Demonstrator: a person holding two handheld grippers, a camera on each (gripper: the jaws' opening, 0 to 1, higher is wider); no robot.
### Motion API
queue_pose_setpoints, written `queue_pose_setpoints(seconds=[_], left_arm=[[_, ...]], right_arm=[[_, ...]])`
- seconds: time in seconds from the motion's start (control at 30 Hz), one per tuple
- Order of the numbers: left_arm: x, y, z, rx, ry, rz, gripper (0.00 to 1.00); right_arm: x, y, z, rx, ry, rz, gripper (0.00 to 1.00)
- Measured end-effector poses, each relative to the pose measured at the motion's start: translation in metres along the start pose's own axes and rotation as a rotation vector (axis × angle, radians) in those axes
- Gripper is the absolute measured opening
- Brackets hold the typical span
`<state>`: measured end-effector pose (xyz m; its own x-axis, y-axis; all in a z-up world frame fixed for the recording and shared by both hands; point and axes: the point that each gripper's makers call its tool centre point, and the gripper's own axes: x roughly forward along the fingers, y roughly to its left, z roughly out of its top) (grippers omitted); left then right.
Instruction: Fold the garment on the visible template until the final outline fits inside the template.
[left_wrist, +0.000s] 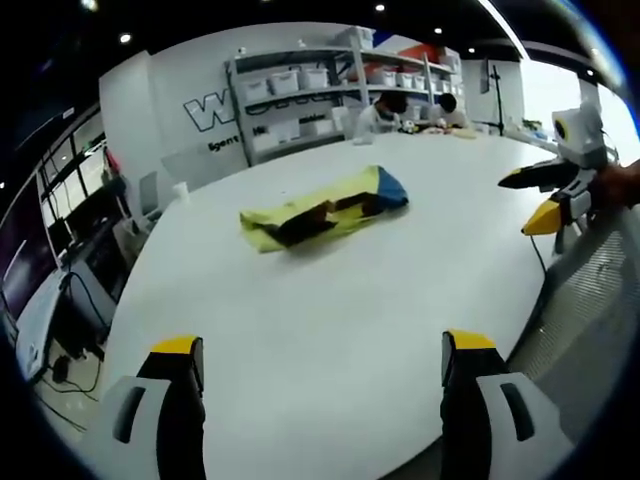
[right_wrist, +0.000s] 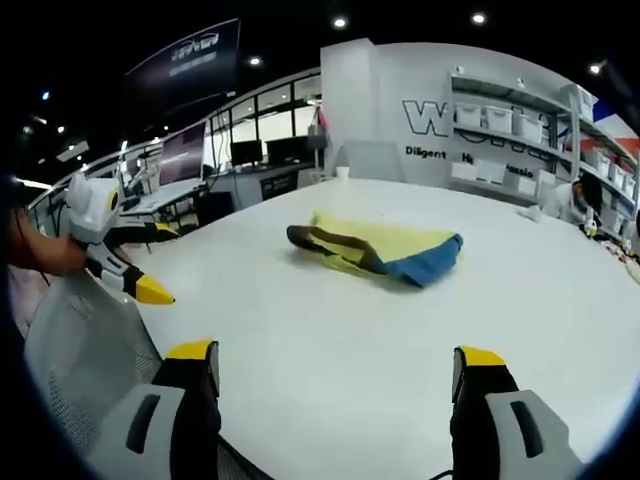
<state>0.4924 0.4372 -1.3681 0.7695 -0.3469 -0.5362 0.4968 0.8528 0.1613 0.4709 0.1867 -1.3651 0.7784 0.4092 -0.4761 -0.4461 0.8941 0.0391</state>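
White and round-edged, the counter (left_wrist: 330, 320) carries a crumpled garment (left_wrist: 322, 210), a yellow piece with dark brown patches and a blue end, lying bunched in a long heap near the middle of the surface, well apart from both pairs of tongs. No template outline can be made out on the white top.

From the left gripper view, the left tongs (left_wrist: 322, 365) hang over the near edge of the counter with their yellow-tipped jaws spread wide and nothing between them. At the right side of that view the right tongs (left_wrist: 540, 200) come in just off the counter's rim, their yellow and black tips parted (a hand shows behind them at the picture's edge).

From the right gripper view, the right tongs' own jaws stand wide apart at the bottom, empty, and the garment lies ahead with its blue end to the right. The left tongs show at the left of that view, held by a hand (right_wrist: 45, 255), beside a grey mesh chair back (right_wrist: 85, 350).

Behind the counter stand white shelves (left_wrist: 320, 90) with storage boxes against a white wall with dark lettering, and people sit at the far side.
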Motion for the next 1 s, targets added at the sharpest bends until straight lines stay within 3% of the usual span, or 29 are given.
queue_pose_setpoints(seconds=[0.4, 0.6, 1.0], left_arm=[[0.001, -0.001, 0.003, -0.014, -0.007, -0.011, 0.99], [0.001, -0.002, 0.003, -0.012, 0.0, -0.018, 0.97], [0.013, -0.001, 0.015, 0.023, 0.012, -0.06, 0.96]], right_arm=[[-0.001, -0.007, -0.001, -0.003, 0.011, -0.029, 0.94], [-0.003, -0.008, 0.003, -0.06, 0.011, -0.034, 0.84], [0.003, -0.013, 0.008, -0.11, 0.024, -0.019, 0.84]])
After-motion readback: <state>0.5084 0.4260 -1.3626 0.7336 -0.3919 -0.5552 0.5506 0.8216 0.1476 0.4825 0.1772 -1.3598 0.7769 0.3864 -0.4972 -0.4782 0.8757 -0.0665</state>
